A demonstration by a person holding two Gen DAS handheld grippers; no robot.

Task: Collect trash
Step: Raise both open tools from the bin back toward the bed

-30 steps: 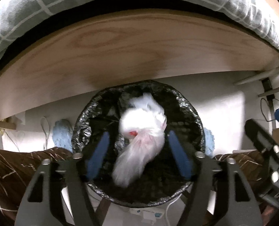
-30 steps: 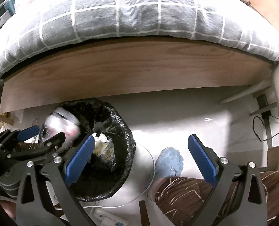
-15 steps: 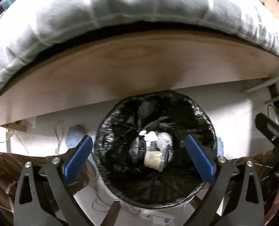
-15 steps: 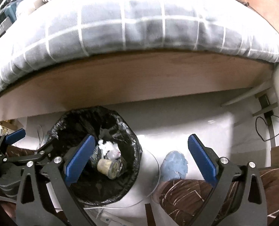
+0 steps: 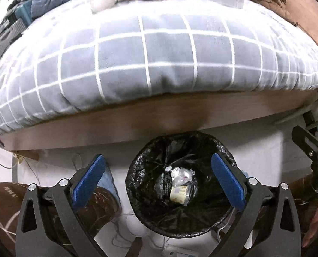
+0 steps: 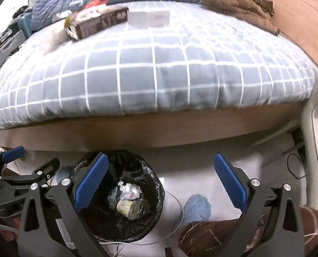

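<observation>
Left hand-held gripper (image 5: 159, 178): we see its jaws, just opened wide, empty above the bin (image 5: 137, 184). Right hand-held gripper (image 6: 160, 181) also open, empty. Trash (image 5: 181, 185) lies in the bin, near the bed (image 5: 159, 64).

Both tongs, left (image 5: 158, 178) and right (image 6: 161, 182), point steeply down, jaws spread wide and empty.

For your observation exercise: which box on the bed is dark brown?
The long brown box, left of the two white boxes, which stand side by side and are pale.
</observation>
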